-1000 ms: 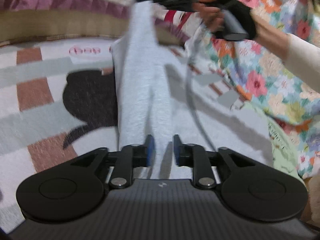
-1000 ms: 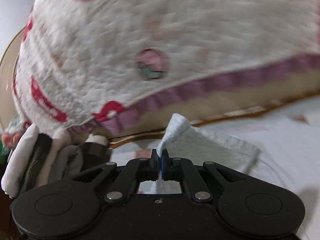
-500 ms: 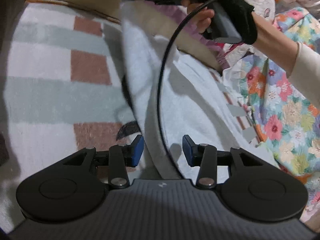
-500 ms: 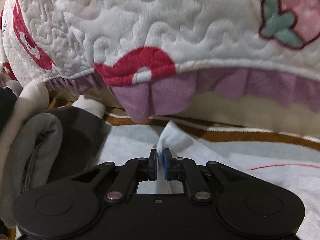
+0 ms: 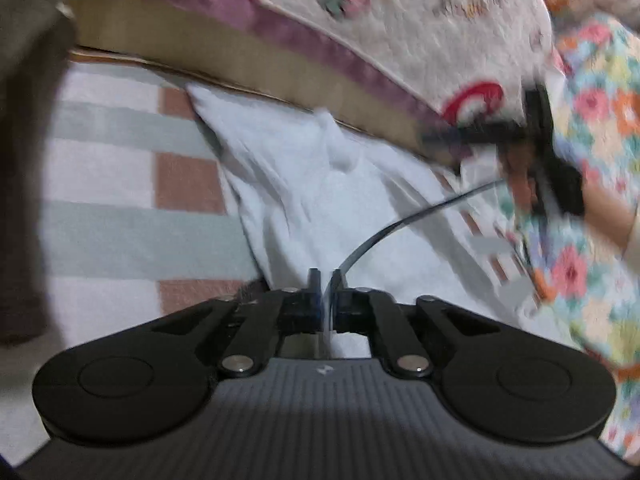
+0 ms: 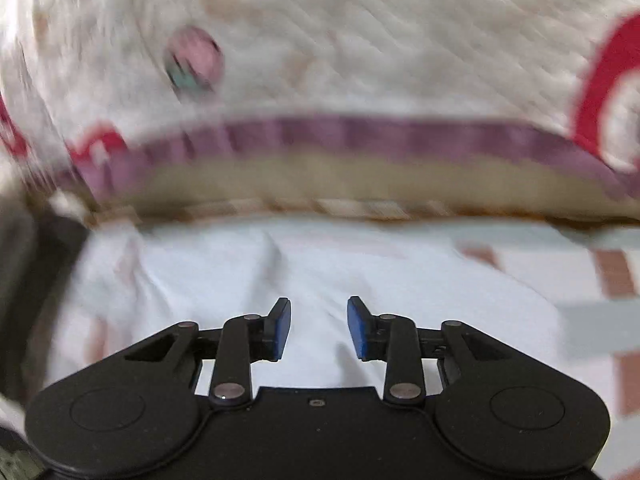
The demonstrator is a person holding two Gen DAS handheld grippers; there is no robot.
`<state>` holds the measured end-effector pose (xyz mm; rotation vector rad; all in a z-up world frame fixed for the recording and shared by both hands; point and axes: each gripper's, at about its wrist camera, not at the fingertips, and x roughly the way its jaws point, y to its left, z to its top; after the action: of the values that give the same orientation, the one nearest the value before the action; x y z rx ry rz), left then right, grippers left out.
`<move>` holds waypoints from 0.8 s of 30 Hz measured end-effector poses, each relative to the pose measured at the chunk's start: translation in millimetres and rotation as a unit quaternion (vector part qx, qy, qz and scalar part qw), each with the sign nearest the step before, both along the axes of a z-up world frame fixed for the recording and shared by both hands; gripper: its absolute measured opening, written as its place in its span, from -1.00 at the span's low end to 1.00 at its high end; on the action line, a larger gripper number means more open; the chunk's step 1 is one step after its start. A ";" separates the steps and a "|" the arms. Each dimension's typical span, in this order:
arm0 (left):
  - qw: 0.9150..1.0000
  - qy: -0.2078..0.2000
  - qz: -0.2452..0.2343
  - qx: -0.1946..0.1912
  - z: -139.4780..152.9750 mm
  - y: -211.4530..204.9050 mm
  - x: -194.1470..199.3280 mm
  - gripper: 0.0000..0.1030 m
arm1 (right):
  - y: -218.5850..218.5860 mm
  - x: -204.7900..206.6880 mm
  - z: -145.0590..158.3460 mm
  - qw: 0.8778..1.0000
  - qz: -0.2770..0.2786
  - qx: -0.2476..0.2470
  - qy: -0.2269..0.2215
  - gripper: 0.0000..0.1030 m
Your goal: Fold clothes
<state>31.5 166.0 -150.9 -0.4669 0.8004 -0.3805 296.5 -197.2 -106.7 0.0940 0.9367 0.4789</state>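
Note:
A light grey garment (image 5: 320, 200) lies in a long rumpled strip on the checked blanket (image 5: 120, 184), its far end against the quilt's edge. My left gripper (image 5: 326, 276) sits at the strip's near end, shut, with a thin fold of the cloth showing between its pads. In the right wrist view the same garment (image 6: 320, 264) spreads out below my right gripper (image 6: 319, 316). Its jaws are opening and nothing is between the blue pads. From the left wrist view, the right gripper (image 5: 432, 138) is a dark blur to the right, held by a gloved hand (image 5: 560, 188).
A white quilt (image 5: 360, 20) with red prints and purple trim overhangs the far side. A floral cloth (image 5: 592, 120) fills the right. Dark clothing (image 6: 24, 280) lies at the left edge. A black cable (image 5: 400, 224) arcs over the garment towards the left gripper.
The right gripper let go of the garment's corner, opened and swung right; the corner dropped onto the blanket. The left gripper opened wider, then shut at the garment's near end.

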 end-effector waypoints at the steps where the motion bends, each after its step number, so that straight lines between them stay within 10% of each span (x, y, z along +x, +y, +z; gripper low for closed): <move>1: 1.000 0.011 0.003 0.008 2.7 2.3 -5.4 -0.89 | -14.4 -7.0 -5.2 1.000 -0.006 0.000 0.005 -0.27; 8: 0.997 0.045 -0.062 -0.014 6.5 -26.2 -51.7 0.03 | -74.6 -37.9 -17.4 0.999 -0.034 0.029 0.014 -0.28; 17: 0.979 0.015 -0.201 -0.010 49.9 -75.8 -105.3 0.14 | -124.2 -32.8 -7.6 0.990 -0.137 0.010 -0.012 -0.22; 24: 0.986 -0.003 -0.162 0.048 64.0 -64.1 -112.5 0.43 | -199.6 -31.5 -24.0 0.980 -0.186 0.052 -0.038 -0.19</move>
<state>-81.0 102.0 -86.9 -0.2444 0.8862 -0.6419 264.9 -396.8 -130.7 0.3385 0.7947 0.1822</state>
